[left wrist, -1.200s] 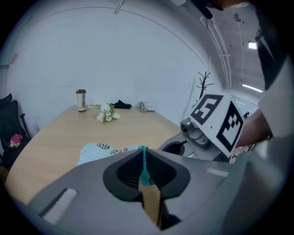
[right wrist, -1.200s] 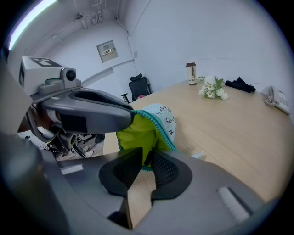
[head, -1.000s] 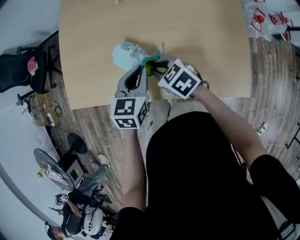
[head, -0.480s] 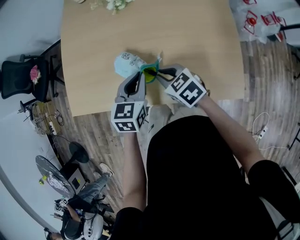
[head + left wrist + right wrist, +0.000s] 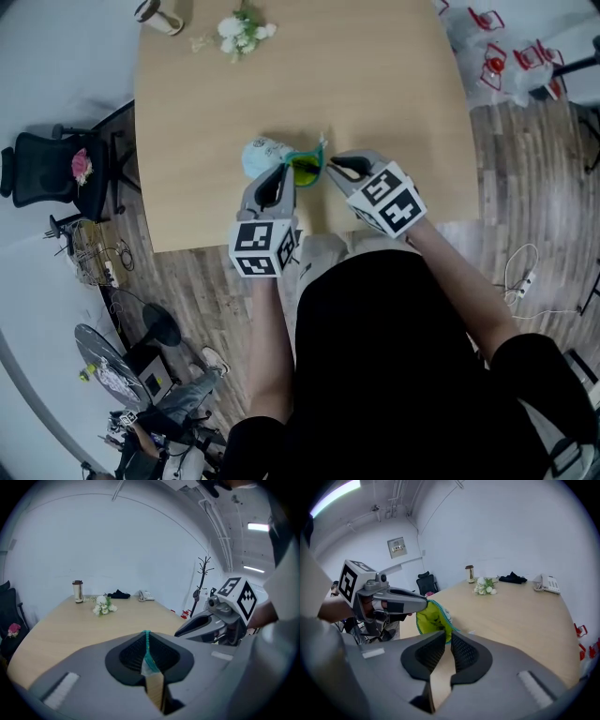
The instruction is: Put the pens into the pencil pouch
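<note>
We hold the pencil pouch (image 5: 265, 154) by the worktop's (image 5: 375, 84) near edge, left claw (image 5: 279, 178) and right claw (image 5: 334, 169) each clamped on its zipper rim; seeing no pens outside, we judge zipping comes next.

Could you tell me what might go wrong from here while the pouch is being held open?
1. The left gripper pinches only the thin teal zipper edge of the pencil pouch, so it could slip out.
2. The right gripper holds the opposite rim at its tips. Both are occupied and no pen is in view; freeing one may let the mouth collapse.
</note>
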